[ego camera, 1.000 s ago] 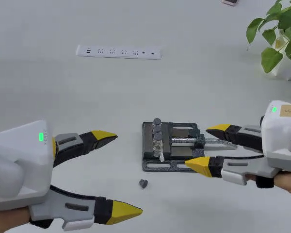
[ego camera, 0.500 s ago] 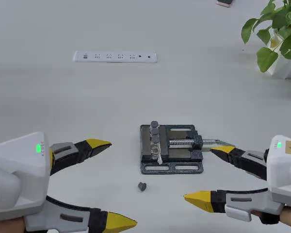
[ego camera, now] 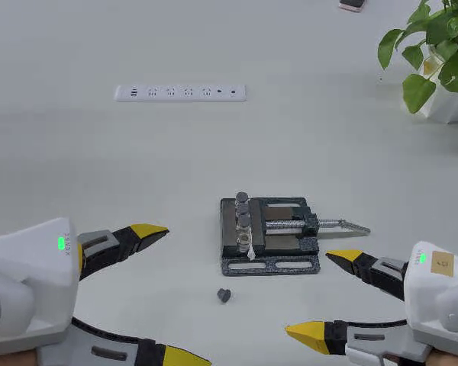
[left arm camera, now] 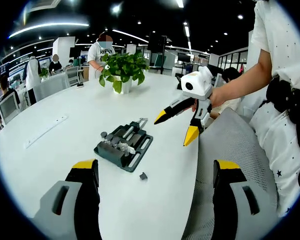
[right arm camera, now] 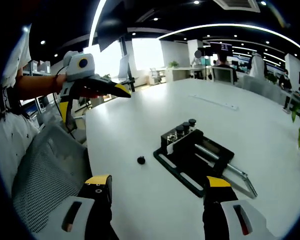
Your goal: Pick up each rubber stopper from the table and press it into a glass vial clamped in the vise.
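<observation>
A black vise (ego camera: 284, 245) stands mid-table and clamps a row of glass vials (ego camera: 245, 226). The far ones wear dark stoppers; the nearest looks clear on top. One loose dark rubber stopper (ego camera: 224, 294) lies on the table just in front of the vise. My left gripper (ego camera: 182, 293) is open and holds nothing, to the left of the stopper. My right gripper (ego camera: 308, 292) is open and holds nothing, to the right of the stopper and nearer than the vise. The left gripper view has the vise (left arm camera: 122, 147), the stopper (left arm camera: 143, 176) and the right gripper (left arm camera: 171, 133). The right gripper view has the vise (right arm camera: 195, 152) and the stopper (right arm camera: 141, 160).
A white power strip (ego camera: 180, 93) lies at the far side of the table. A potted plant (ego camera: 435, 46) stands at the far right. A grey mesh chair (left arm camera: 230, 140) sits by the table's near edge. People stand far off in the room.
My right gripper has drawn back from beside the vise toward the near edge. The left gripper has sunk a little lower. Vise and loose stopper stay put.
</observation>
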A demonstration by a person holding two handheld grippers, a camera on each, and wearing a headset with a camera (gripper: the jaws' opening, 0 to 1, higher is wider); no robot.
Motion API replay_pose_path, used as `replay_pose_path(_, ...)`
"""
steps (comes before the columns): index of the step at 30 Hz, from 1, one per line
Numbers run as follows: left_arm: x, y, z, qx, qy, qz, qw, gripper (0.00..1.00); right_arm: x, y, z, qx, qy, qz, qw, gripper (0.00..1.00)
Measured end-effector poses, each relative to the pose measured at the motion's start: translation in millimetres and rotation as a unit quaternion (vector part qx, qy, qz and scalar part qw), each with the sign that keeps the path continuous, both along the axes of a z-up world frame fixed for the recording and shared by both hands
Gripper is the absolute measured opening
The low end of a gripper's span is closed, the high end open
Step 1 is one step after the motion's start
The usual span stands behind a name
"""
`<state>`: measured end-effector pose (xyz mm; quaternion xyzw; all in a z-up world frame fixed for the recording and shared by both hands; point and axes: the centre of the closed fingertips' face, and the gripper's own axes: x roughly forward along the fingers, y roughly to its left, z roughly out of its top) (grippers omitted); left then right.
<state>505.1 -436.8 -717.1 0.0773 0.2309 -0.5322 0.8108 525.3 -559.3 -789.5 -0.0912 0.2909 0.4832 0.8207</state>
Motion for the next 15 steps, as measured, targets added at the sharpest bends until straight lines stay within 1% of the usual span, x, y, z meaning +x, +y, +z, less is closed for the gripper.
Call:
replay_pose_path(3, -1.9, 1.3, -3.4, 0.002, 0.003, -0.001, 1.0, 0.97, -1.0, 4.2, -4.7, -0.003, -0.003, 0.002, 1.0, 0.71)
replay_pose_path(6, -3.5, 2.8, -7.4, 0.007, 0.005, -0.003, 1.0, 0.99, -2.0, 9.0, -9.9, -0.002, 0.0, 0.005, 1.0, 0.71)
replay_pose_path(9, -4.5, 4.3, -12.2, 0.011, 0.008, -0.006, 0.9999, 0.99, -2.5, 13.8, -13.7, -0.002, 0.004, 0.01, 0.9999, 0.71)
replay_pose_path(11, -4.9, 5.1, -15.8, 0.015, 0.009, -0.008, 0.9998, 0.99, -2.1, 18.4, -14.7, -0.001, 0.001, 0.014, 0.9999, 0.7)
replay_pose_path(15, -4.3, 6.5, -20.2, 0.016, 0.012, -0.007, 0.9998, 0.99, -2.0, 29.6, -18.6, -0.005, -0.001, 0.023, 0.9997, 0.65)
